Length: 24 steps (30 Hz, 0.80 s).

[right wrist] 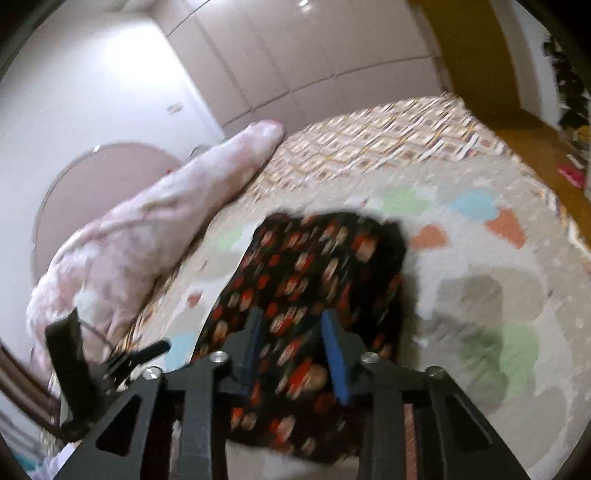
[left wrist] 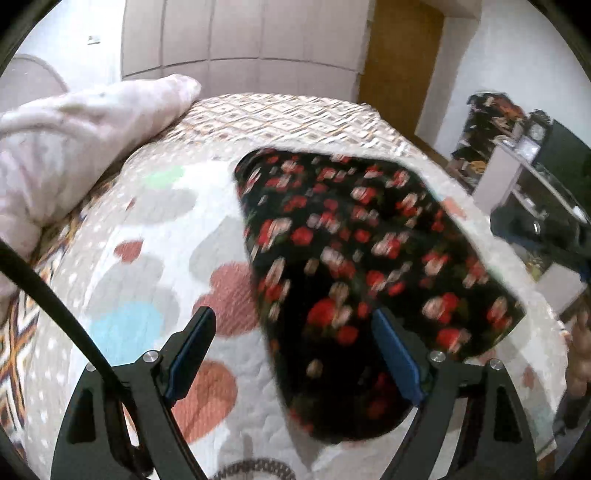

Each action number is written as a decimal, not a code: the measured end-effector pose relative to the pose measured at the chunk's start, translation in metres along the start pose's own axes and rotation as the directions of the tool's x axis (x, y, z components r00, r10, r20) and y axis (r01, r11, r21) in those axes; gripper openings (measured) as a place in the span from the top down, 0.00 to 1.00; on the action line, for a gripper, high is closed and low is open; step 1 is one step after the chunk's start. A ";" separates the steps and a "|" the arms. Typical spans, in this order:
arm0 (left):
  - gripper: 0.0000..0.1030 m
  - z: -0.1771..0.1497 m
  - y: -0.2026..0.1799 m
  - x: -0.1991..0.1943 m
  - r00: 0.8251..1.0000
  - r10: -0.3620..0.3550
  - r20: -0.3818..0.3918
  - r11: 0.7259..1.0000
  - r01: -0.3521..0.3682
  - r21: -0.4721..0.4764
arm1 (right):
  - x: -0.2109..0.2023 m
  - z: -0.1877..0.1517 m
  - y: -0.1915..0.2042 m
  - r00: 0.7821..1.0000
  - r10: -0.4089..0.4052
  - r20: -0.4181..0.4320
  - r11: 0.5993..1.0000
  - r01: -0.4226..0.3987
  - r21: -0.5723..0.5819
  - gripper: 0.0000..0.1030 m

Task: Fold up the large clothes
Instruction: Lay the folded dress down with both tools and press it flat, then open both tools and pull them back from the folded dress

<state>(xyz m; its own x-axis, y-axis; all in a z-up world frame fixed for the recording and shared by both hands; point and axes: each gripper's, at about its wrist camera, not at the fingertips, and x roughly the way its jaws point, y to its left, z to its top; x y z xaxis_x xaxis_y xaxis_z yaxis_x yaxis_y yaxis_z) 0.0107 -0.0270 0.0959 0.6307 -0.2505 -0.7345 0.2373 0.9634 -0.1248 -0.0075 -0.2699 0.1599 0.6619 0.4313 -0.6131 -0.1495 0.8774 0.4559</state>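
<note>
Garment: a black cloth with red and pink flowers [left wrist: 354,258] lay folded into a compact, roughly rectangular pad on the bed, blurred in both views.
Bed cover: a white quilt [left wrist: 155,229] printed with grey, rust, blue and green blobs lay under the garment; beyond it a diamond-patterned spread [left wrist: 280,118] covered the far end of the bed.
Pillow: a pale pink pillow [left wrist: 74,140] rested along the left edge of the bed, well apart from the garment.
Left gripper: the left gripper [left wrist: 295,343] hung above the near left edge of the garment, its jaws standing wide apart with nothing clamped; the blue pad of one finger appeared over the quilt, the other over the cloth.
Right gripper: the right gripper [right wrist: 293,350] hung over the near part of the garment [right wrist: 317,266], its jaws partly closed with a clear gap; the floral cloth showed through the gap, and the pads did not seem to pinch it, though blur made that hard to judge.
Room: pale wardrobe doors [left wrist: 240,33] and a wooden door [left wrist: 402,62] stood behind the bed; cluttered shelving [left wrist: 524,158] stood at the right.
</note>
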 end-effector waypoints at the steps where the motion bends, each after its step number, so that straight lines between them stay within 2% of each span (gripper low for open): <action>1: 0.16 0.000 0.003 0.008 1.000 0.003 -0.005 1.000 -0.003 -0.010 | 0.009 -0.011 0.001 0.999 -0.015 -0.031 1.000 0.015 -0.013 0.68; 4: 0.10 -0.004 0.012 0.027 0.999 -0.019 -0.033 0.999 0.017 -0.050 | 0.044 -0.044 -0.022 0.988 -0.096 -0.121 0.995 0.098 0.013 0.70; 6: 0.09 -0.002 0.011 0.029 0.999 -0.024 -0.031 0.998 0.022 -0.065 | 0.054 -0.049 -0.037 0.991 -0.077 -0.108 0.994 0.084 0.068 0.71; 9: 0.09 -0.001 0.005 0.023 1.000 0.013 -0.008 0.999 -0.014 -0.036 | 0.050 -0.040 -0.038 0.992 -0.064 -0.105 0.992 0.074 0.102 0.71; 14: 0.09 -0.005 0.000 -0.003 0.997 0.064 0.033 0.998 -0.064 -0.026 | 0.030 -0.036 -0.006 0.990 -0.133 -0.055 0.991 0.132 -0.018 0.69; 19: 0.09 -0.010 -0.011 -0.026 0.983 0.162 0.085 0.986 -0.165 0.035 | 0.023 -0.018 0.006 0.988 -0.150 -0.022 0.988 0.149 -0.045 0.69; 21: 0.09 -0.011 -0.013 -0.028 0.980 0.176 0.090 0.982 -0.181 0.052 | 0.027 -0.004 0.012 0.987 -0.163 -0.009 0.985 0.162 -0.063 0.69; 24: 0.09 -0.013 -0.012 -0.027 0.983 0.159 0.086 0.985 -0.164 0.054 | 0.039 0.016 0.016 0.985 -0.171 -0.013 0.983 0.170 -0.064 0.69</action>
<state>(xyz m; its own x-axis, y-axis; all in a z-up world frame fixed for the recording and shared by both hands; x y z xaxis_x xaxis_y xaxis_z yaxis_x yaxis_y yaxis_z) -0.0186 -0.0306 0.1091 0.7218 -0.1011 -0.6847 0.1698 0.9849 0.0336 0.0275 -0.2423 0.1530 0.6681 0.2779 -0.6902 -0.0819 0.9495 0.3030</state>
